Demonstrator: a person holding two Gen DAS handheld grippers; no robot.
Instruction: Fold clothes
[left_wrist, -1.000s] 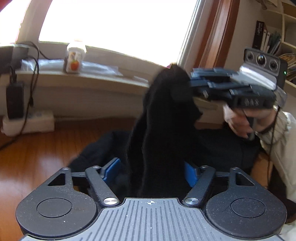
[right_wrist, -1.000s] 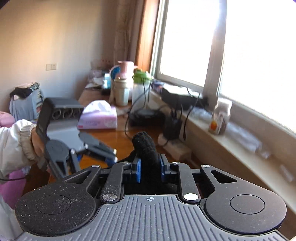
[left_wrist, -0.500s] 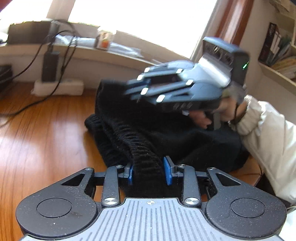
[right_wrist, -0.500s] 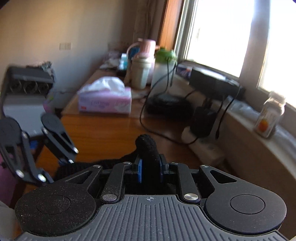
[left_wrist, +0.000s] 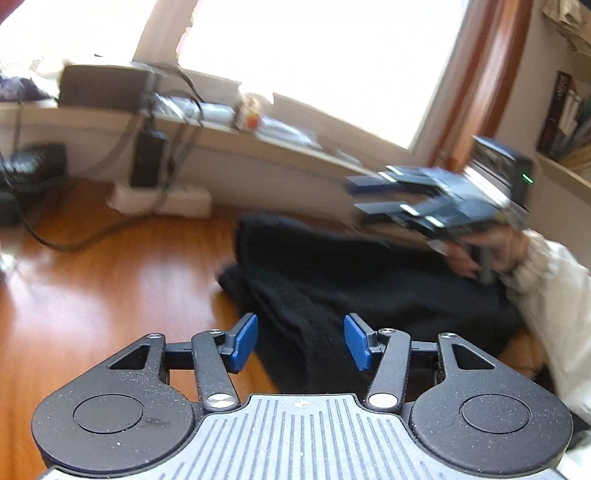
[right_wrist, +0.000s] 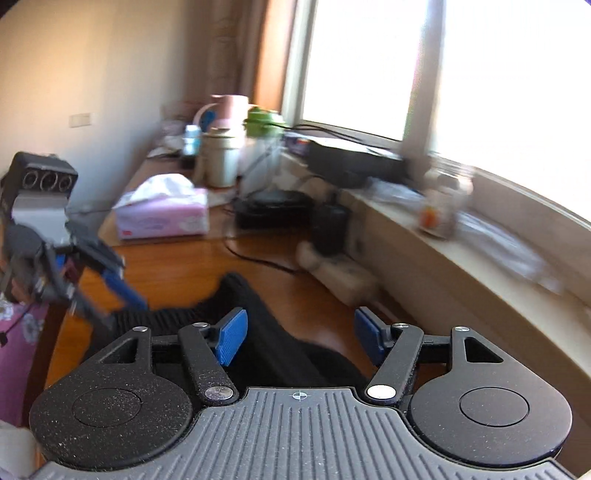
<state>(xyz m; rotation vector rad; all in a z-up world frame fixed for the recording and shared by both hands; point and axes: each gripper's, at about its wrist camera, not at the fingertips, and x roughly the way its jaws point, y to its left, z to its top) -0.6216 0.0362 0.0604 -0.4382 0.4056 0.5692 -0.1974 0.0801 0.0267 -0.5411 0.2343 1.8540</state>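
— Left wrist view: have we let go?
— Yes. Our left hand-held gripper (left_wrist: 300, 343), clamped on the black sweater (left_wrist: 343, 273) half a second ago, now gapes.
— And the right hand-held gripper (right_wrist: 300, 334)?
— Released too; the sweater lies on the wooden tabletop (left_wrist: 92, 280).

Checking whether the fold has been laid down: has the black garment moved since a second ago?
Yes. The black garment, then held up against the window, now lies low on the wooden table; both grippers are open.
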